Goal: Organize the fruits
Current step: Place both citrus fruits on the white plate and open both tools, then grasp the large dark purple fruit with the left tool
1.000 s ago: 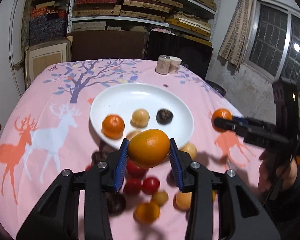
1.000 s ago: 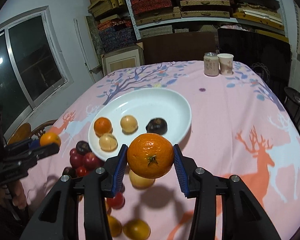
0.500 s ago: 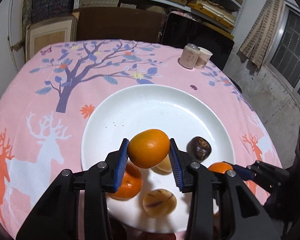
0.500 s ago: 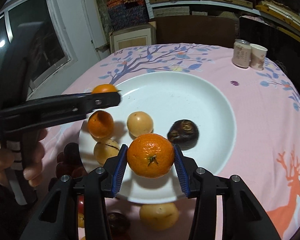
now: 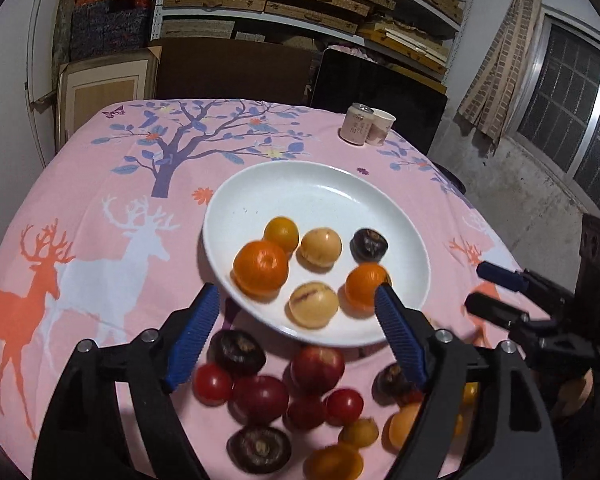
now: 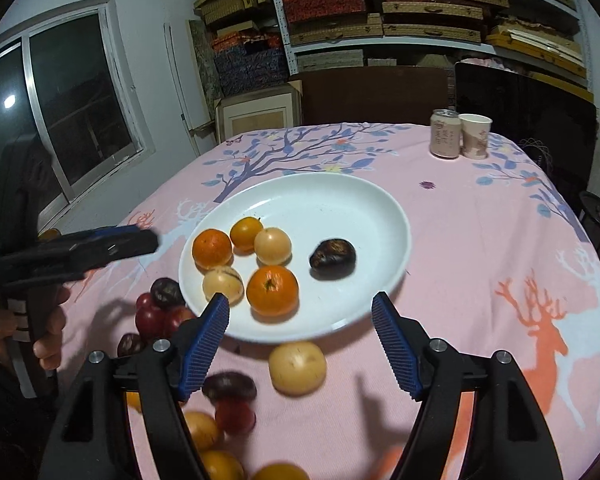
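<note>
A white plate (image 5: 312, 196) (image 6: 324, 200) on the pink tablecloth holds several fruits. Among them are a large orange (image 5: 260, 267), a small orange (image 5: 281, 234) (image 6: 246, 234), a mandarin (image 5: 366, 285) (image 6: 272, 290) and a dark fruit (image 6: 333, 259). My left gripper (image 5: 295, 295) hangs over the plate's near rim. Its jaws are opening and nothing sits between them. My right gripper (image 6: 300, 302) is likewise over the near rim, jaws opening and empty. Loose fruits lie in front of the plate, such as a red plum (image 5: 317, 368) and a yellow fruit (image 6: 297, 367).
A drink can (image 6: 445, 133) and a paper cup (image 6: 475, 136) stand at the table's far right. Shelves with boxes fill the back wall. A hand (image 6: 48, 344) holds the left gripper at the left side. The tablecloth falls away at the round table's edges.
Both grippers have opened and let go of their oranges, which now lie on the plate. Both have drawn back from over the plate toward its near rim.
</note>
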`<state>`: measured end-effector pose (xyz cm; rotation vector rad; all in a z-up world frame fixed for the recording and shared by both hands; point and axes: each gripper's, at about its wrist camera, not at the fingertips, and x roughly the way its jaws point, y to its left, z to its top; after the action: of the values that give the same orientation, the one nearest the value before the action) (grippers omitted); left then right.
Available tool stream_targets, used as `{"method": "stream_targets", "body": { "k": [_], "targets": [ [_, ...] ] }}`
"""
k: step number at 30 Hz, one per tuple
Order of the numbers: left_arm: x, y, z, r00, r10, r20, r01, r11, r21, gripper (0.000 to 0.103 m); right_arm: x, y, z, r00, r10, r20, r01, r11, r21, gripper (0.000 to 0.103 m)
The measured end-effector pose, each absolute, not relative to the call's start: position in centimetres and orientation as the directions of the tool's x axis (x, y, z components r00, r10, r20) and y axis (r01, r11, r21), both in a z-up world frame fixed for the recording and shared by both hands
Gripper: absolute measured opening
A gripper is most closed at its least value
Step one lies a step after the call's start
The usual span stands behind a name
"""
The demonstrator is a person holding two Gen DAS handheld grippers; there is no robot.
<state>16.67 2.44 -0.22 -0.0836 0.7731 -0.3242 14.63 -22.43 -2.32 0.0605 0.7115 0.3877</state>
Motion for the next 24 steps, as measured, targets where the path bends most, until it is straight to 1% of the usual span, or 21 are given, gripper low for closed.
{"method": "stream_targets", "body": {
  "k": [5, 8, 9, 11, 15, 19, 24],
  "targets": [
    [11.2, 3.6, -2.9, 0.656, -0.267, -0.706, 0.256, 0.959, -0.125, 0.077, 12.2, -23.8, -4.2, 0.687, 0.325, -0.650, -0.298, 0.942, 0.157, 0.075],
    [9.2, 3.8, -4.6, 0.650, -0.231, -0.724, 0.245, 0.966, -0.088, 0.077, 11.2, -24.1, -6.1, 0.673, 0.314, -0.670, -0.297, 0.944, 0.144, 0.075],
    [8.7, 3.7, -5.2, 0.647, -0.218, -0.731, 0.246, 0.967, -0.071, 0.075, 11.2, -24.1, -6.5, 0.666, 0.309, -0.679, -0.291, 0.946, 0.145, 0.075],
    [8.4, 3.5, -5.9, 0.649, -0.186, -0.738, 0.237, 0.971, -0.036, 0.073, 10.9, -24.5, -6.2, 0.683, 0.314, -0.659, -0.288, 0.945, 0.153, 0.075],
    [9.2, 3.6, -6.6, 0.634, -0.180, -0.752, 0.220, 0.974, -0.048, 0.060, 10.8, -24.5, -6.3, 0.685, 0.315, -0.657, -0.284, 0.946, 0.158, 0.075],
    [10.1, 3.2, -7.1, 0.622, -0.170, -0.764, 0.216, 0.975, -0.041, 0.060, 10.5, -24.6, -6.3, 0.691, 0.319, -0.649, -0.283, 0.945, 0.162, 0.075],
    [10.8, 3.4, -7.3, 0.618, -0.177, -0.766, 0.202, 0.977, -0.063, 0.058, 10.2, -24.6, -6.2, 0.695, 0.333, -0.637, -0.300, 0.940, 0.163, 0.075]
  ]
}}
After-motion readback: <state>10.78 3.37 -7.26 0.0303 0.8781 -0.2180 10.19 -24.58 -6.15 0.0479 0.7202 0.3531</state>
